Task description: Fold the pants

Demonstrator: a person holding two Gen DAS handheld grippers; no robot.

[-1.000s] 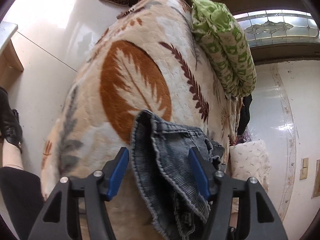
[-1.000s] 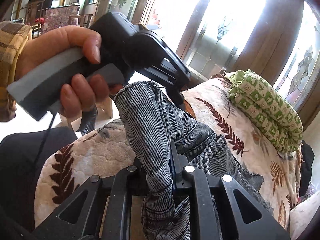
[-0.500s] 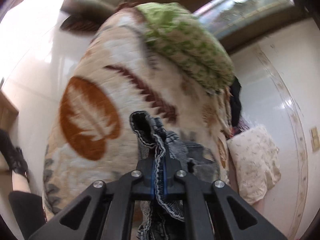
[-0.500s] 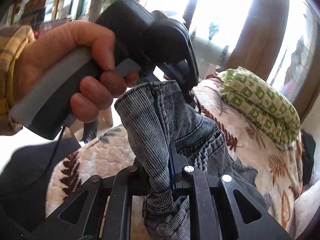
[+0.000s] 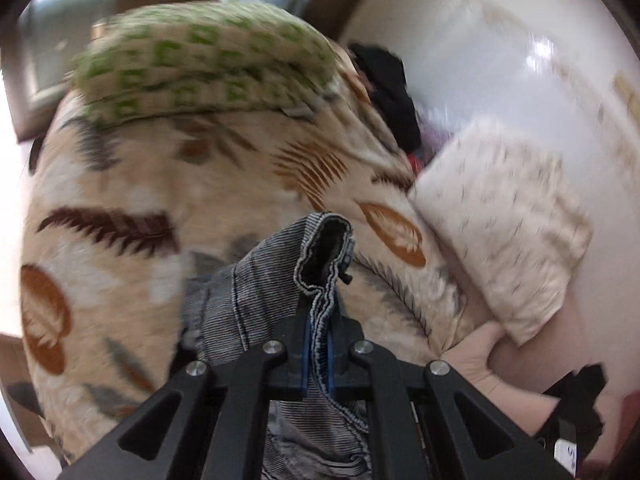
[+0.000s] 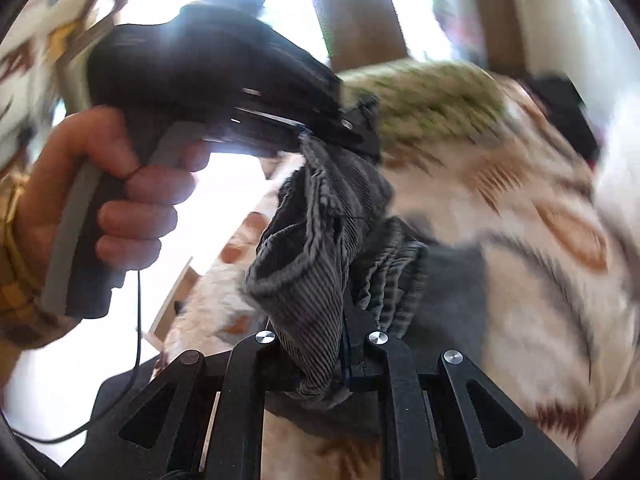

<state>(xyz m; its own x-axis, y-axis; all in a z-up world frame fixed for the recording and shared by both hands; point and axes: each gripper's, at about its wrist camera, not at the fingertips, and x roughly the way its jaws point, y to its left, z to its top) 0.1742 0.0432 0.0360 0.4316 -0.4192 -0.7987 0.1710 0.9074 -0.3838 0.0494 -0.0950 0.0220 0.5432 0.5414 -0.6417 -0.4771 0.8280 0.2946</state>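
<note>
In the left wrist view, the left gripper (image 5: 318, 354) is clenched on a thin hem of the pants (image 5: 256, 292), which are held above the leaf-patterned blanket (image 5: 132, 184); the hem could slip out if it is pulled hard. The rest of the garment is cut off below. In the right wrist view, the right gripper (image 6: 344, 354) is clamped on another bunched edge, so an uneven fold is risked. Much is blurred here.

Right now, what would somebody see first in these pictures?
First, the striped grey pants, bunched up and pinched by both the left gripper and the right gripper. Behind them spreads a big cream blanket with brown leaves, with a green patterned quilt lying at its far end.
</note>
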